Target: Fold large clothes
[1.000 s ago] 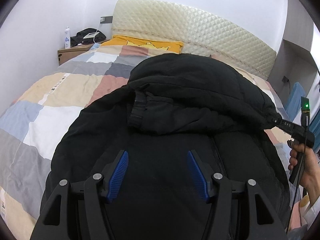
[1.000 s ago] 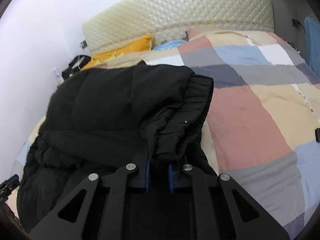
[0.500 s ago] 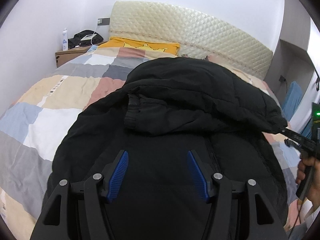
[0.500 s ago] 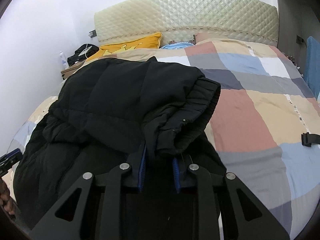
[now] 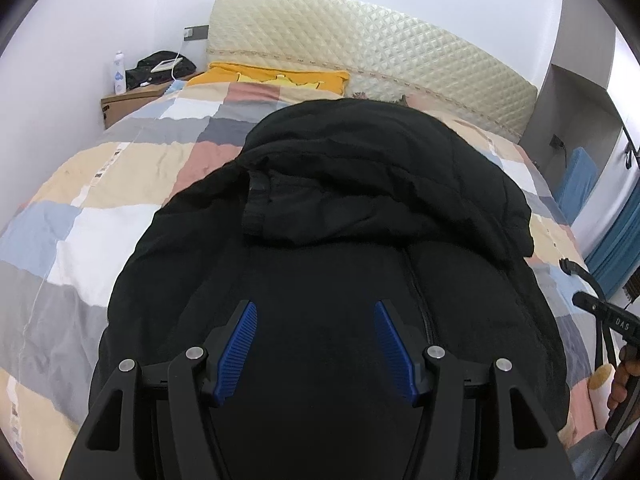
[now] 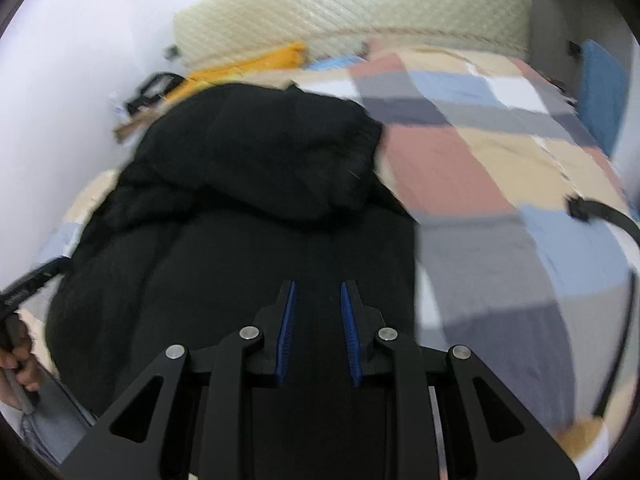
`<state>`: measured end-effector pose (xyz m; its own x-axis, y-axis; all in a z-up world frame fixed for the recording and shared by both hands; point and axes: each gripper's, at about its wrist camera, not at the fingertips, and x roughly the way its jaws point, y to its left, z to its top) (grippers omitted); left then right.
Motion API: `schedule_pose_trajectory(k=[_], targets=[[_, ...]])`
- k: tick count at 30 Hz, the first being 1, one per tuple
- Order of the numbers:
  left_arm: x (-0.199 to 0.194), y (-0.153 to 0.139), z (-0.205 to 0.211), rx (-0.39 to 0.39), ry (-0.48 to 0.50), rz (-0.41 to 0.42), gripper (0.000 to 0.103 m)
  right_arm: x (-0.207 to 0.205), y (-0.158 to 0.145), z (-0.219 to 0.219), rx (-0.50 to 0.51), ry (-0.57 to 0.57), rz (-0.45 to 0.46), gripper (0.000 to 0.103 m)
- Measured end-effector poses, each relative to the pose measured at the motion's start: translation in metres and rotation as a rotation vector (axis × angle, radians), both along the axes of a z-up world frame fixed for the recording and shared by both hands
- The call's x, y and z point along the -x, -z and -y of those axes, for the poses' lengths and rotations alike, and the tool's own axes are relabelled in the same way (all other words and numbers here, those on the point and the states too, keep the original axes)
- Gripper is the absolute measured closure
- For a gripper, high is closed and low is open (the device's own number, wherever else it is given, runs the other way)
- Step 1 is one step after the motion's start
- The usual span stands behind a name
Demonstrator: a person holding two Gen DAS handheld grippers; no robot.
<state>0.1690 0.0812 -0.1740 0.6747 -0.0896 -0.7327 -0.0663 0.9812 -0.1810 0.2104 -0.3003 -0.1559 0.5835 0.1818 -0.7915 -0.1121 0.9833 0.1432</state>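
Note:
A big black padded jacket [image 5: 320, 264] lies on the patchwork bed, a sleeve folded across its upper part, cuff [image 5: 256, 208] pointing left. My left gripper [image 5: 316, 312] hovers open over the jacket's lower front, holding nothing. In the right wrist view the same jacket [image 6: 256, 208] fills the middle, the sleeve cuff [image 6: 356, 176] lying free on it. My right gripper [image 6: 318, 292] sits over the jacket's lower part with its jaws a little apart and nothing between them. The right gripper also shows at the left wrist view's right edge [image 5: 596, 312].
The patchwork quilt [image 5: 96, 200] covers the bed. A yellow pillow [image 5: 280, 76] and quilted headboard [image 5: 380, 52] stand at the far end. A bedside box [image 5: 128, 100] holds a bottle and a black bag. A black strap [image 6: 600, 212] lies on the quilt at right.
My right gripper has opened, let go of the sleeve and pulled back toward the jacket's lower edge. The sleeve now rests folded across the jacket. The left gripper stayed open, barely moving.

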Motion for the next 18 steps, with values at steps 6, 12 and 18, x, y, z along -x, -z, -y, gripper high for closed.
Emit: schedule_pose_trajectory(k=[6, 12, 18], targets=[[0.019, 0.004, 0.003, -0.013, 0.01, -0.03, 0.042, 0.0, 0.023, 0.047, -0.217, 0.139, -0.162, 0.079], [0.02, 0.012, 0.001, 0.011, 0.014, -0.083, 0.042, 0.004, 0.051, 0.062, -0.345, 0.156, -0.342, 0.078], [0.016, 0.019, 0.003, 0.027, 0.03, -0.122, 0.042, 0.018, 0.041, 0.05, -0.358, 0.005, -0.452, 0.031]])
